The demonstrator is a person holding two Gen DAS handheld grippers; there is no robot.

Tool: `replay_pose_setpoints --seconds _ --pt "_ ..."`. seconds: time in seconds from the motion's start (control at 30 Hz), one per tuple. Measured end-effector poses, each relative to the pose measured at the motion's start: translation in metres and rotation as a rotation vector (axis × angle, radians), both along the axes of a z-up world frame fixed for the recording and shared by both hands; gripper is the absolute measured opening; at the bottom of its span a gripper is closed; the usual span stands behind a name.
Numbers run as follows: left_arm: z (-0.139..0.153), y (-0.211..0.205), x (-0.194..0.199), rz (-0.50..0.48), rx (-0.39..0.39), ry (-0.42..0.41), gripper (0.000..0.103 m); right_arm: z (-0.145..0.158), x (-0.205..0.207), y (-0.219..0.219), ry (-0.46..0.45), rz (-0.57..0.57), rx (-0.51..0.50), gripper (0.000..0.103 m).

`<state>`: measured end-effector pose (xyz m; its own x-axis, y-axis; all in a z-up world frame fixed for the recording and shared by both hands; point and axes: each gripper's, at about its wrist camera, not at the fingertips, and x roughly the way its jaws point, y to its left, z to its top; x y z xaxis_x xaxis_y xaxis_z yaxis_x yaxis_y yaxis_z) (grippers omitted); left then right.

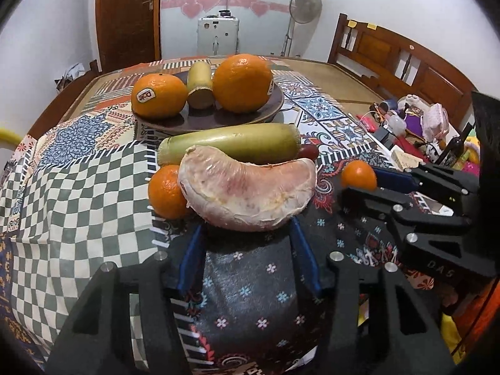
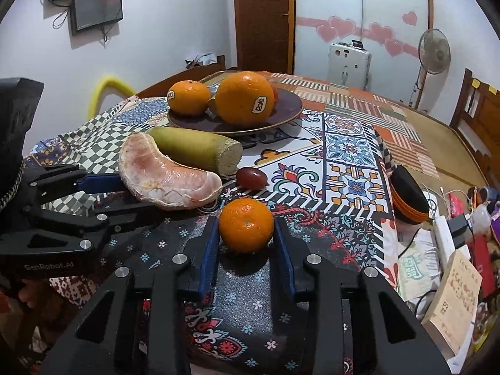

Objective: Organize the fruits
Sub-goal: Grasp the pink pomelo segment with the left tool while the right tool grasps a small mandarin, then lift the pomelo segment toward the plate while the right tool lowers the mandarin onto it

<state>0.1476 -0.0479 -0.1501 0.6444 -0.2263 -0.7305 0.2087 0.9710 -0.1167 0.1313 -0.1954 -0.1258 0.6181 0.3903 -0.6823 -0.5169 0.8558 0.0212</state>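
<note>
A peeled pomelo segment (image 1: 247, 192) lies on the patterned cloth, and my left gripper (image 1: 247, 234) stands around its near side with jaws open; it also shows in the right wrist view (image 2: 165, 176). My right gripper (image 2: 245, 234) has its blue pads on both sides of a small tangerine (image 2: 246, 228), close to it; I cannot tell if they touch. A second tangerine (image 1: 165, 192) sits left of the pomelo. A long green sugarcane piece (image 1: 231, 143) lies behind. A brown plate (image 1: 200, 122) holds two Dole oranges (image 1: 242, 82) and a short cane piece (image 1: 200, 86).
A small dark red fruit (image 2: 251, 177) lies beside the cane's cut end. A black and orange case (image 2: 407, 197), books and cables (image 2: 450, 297) crowd the table's right edge. A wooden bench (image 1: 400, 59) stands beyond on the right.
</note>
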Motion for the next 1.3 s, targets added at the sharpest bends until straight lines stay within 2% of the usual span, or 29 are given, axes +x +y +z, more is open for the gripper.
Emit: replay_pose_setpoints --seconds 0.07,0.13,0.2,0.27,0.43,0.6,0.73,0.8,1.1,1.3 --pt "0.0 -0.001 0.002 -0.004 -0.013 0.005 0.055 0.0 0.002 0.0 0.001 -0.007 0.006 0.032" --pt "0.0 -0.005 0.005 -0.006 -0.005 0.01 0.06 0.002 0.004 -0.003 0.001 -0.012 0.018 0.032" --pt "-0.001 -0.009 0.007 -0.008 -0.003 0.014 0.077 0.004 0.005 -0.008 -0.005 -0.02 0.028 0.032" --pt "-0.002 -0.012 0.01 -0.006 -0.002 0.017 0.083 0.005 0.005 -0.013 -0.008 -0.031 0.035 0.032" --pt "-0.002 -0.02 0.022 0.023 0.018 0.029 0.086 0.007 0.008 -0.03 -0.001 -0.061 0.049 0.032" --pt "-0.002 -0.029 0.032 0.037 0.028 0.044 0.095 0.007 0.009 -0.041 0.01 -0.078 0.071 0.032" --pt "-0.006 -0.041 0.035 0.04 0.099 0.036 0.098 0.006 0.01 -0.046 0.009 -0.09 0.075 0.032" --pt "-0.007 -0.043 0.036 0.047 0.111 0.031 0.099 0.006 0.01 -0.047 0.011 -0.094 0.077 0.032" --pt "-0.007 -0.034 0.023 0.03 0.072 -0.017 0.096 0.007 0.009 -0.052 0.01 -0.09 0.068 0.032" --pt "0.017 -0.026 0.007 0.021 0.059 -0.095 0.096 0.017 0.014 -0.048 -0.015 -0.087 0.07 0.032"
